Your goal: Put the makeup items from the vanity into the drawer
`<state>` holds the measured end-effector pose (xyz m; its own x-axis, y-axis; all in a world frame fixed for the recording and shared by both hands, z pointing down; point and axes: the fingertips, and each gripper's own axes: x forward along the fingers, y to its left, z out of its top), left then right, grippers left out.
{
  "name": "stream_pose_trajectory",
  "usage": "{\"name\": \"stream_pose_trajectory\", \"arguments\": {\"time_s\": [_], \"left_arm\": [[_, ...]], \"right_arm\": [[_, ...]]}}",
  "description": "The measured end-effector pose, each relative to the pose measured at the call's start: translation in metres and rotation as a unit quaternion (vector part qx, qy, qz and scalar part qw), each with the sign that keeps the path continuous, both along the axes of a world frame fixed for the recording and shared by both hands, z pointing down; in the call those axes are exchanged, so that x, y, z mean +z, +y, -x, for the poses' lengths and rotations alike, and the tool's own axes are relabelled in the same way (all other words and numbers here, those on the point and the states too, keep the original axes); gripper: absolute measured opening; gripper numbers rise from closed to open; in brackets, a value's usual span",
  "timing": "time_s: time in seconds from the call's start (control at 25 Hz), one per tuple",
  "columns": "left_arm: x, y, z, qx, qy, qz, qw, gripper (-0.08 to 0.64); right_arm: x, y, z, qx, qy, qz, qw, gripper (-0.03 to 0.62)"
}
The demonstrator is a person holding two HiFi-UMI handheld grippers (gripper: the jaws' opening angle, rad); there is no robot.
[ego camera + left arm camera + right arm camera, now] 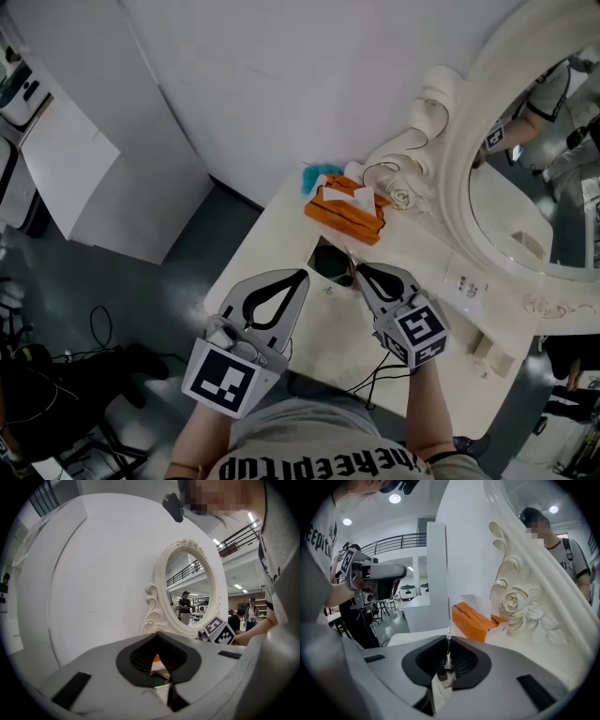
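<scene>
My right gripper (pixel 359 272) (pixel 447 640) is shut on a thin stick-like makeup item (pixel 448 620), whose slim end points out past the jaw tips. It hovers over the white vanity top (pixel 267 248), right beside a dark round compact (pixel 330 262). My left gripper (pixel 303 275) (pixel 157 633) is held just left of it, jaws shut, with nothing between them. An orange tissue box (pixel 345 211) (pixel 471 618) stands further back, and a teal item (pixel 319 174) lies behind it. No drawer shows in any view.
A large oval mirror (pixel 534 169) (pixel 190 592) in an ornate white frame (pixel 515 604) takes up the vanity's right side. White wall panels (pixel 112 187) close off the left, above a grey floor with cables (pixel 103 328). A dark cable (pixel 380 373) hangs off the front edge.
</scene>
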<state>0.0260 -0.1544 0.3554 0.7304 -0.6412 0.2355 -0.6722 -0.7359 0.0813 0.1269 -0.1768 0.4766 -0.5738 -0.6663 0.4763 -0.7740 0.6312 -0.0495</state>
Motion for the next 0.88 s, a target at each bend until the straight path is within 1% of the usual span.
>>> {"name": "stream_pose_trajectory", "arguments": {"time_s": [0.48,0.88], "left_arm": [[0.007,0.003,0.004,-0.016,-0.005,0.010,0.9998,0.020],[0.006,0.001,0.006,-0.024,-0.008,0.007,0.9997,0.020]], "right_arm": [[0.032,-0.003,-0.001,-0.019,0.032,0.032,0.999,0.046],[0.040,-0.006,0.001,-0.019,0.031,0.043,0.998,0.055]]}}
